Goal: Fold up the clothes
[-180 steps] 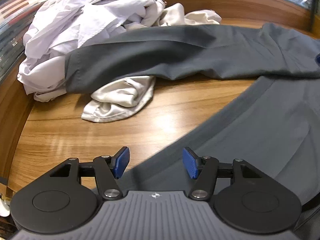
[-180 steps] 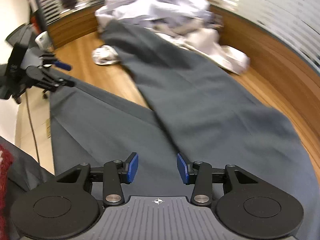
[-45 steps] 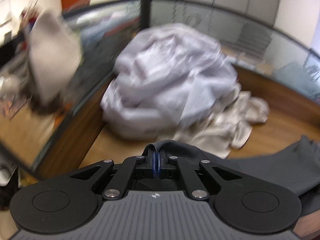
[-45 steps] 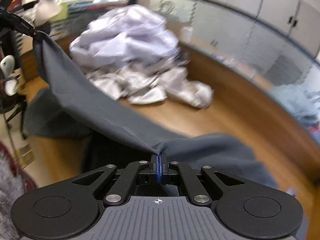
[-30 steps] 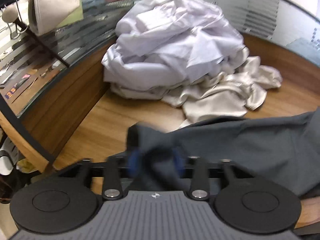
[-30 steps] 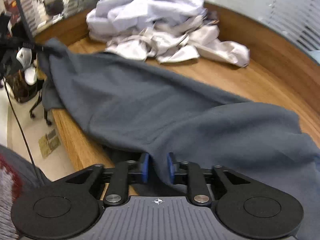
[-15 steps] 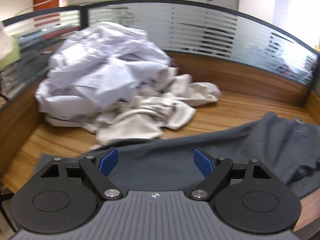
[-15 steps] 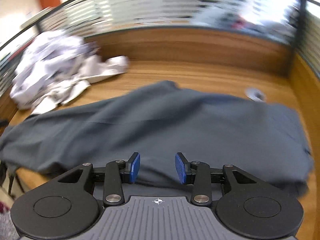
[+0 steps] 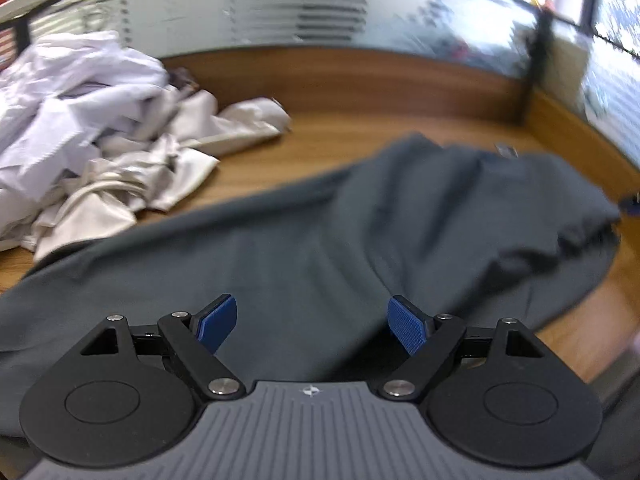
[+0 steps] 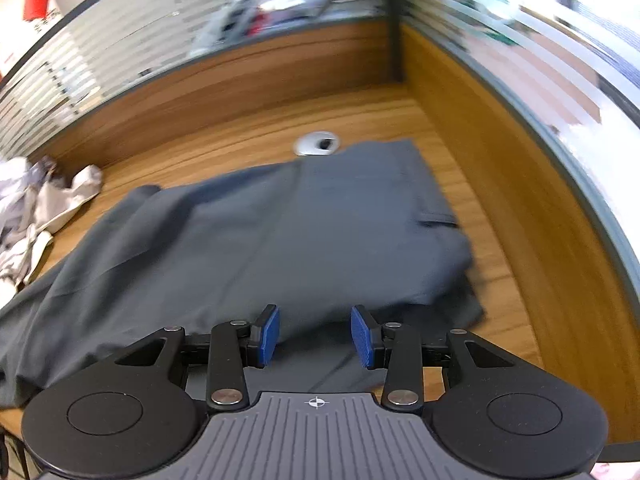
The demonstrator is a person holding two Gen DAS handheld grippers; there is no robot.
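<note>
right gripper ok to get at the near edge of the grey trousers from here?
Probably yes. The right gripper is open and empty, and the grey trousers lie flat on the desk just past its fingertips with nothing between them.

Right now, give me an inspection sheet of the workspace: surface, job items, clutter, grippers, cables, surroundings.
Surface: wooden desk with a raised wooden back edge, bare wood around the clothes.
Job's things: dark grey trousers spread flat across the desk, some wrinkles at the waist end; pile of white and cream clothes unfolded at the desk's far left.
Clutter: round cable grommet in the desk, just beyond the trousers' edge.
Grippers: left gripper open wide, nothing between the pads; right gripper open, narrower, nothing held. Both hover over the trousers.
Cables: nothing seen.
Surroundings: frosted striped glass partition behind the desk; the view is motion-blurred.
</note>
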